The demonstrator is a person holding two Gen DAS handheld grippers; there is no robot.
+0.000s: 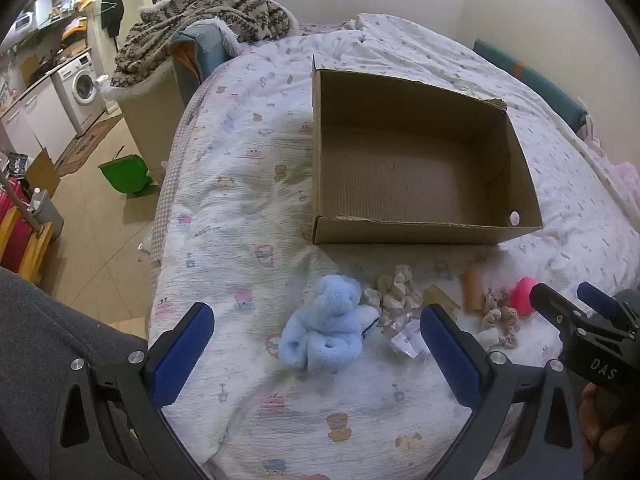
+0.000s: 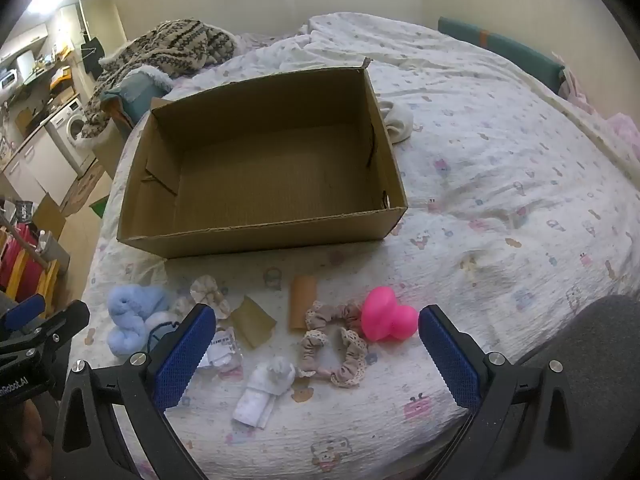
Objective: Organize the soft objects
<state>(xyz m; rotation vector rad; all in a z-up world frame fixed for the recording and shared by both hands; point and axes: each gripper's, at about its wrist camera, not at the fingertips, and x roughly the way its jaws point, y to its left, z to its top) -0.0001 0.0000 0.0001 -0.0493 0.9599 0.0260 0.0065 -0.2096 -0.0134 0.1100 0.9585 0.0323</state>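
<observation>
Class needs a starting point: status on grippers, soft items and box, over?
Left gripper and right gripper open, empty. Blue plush, scrunchies, pink toy on bed. Cardboard box empty. Nothing blocking.

Cardboard box (image 2: 256, 184) open-topped, nothing over it; bare bed (image 2: 500, 208) right of box; small items crowd strip before my hand-held grippers.
</observation>
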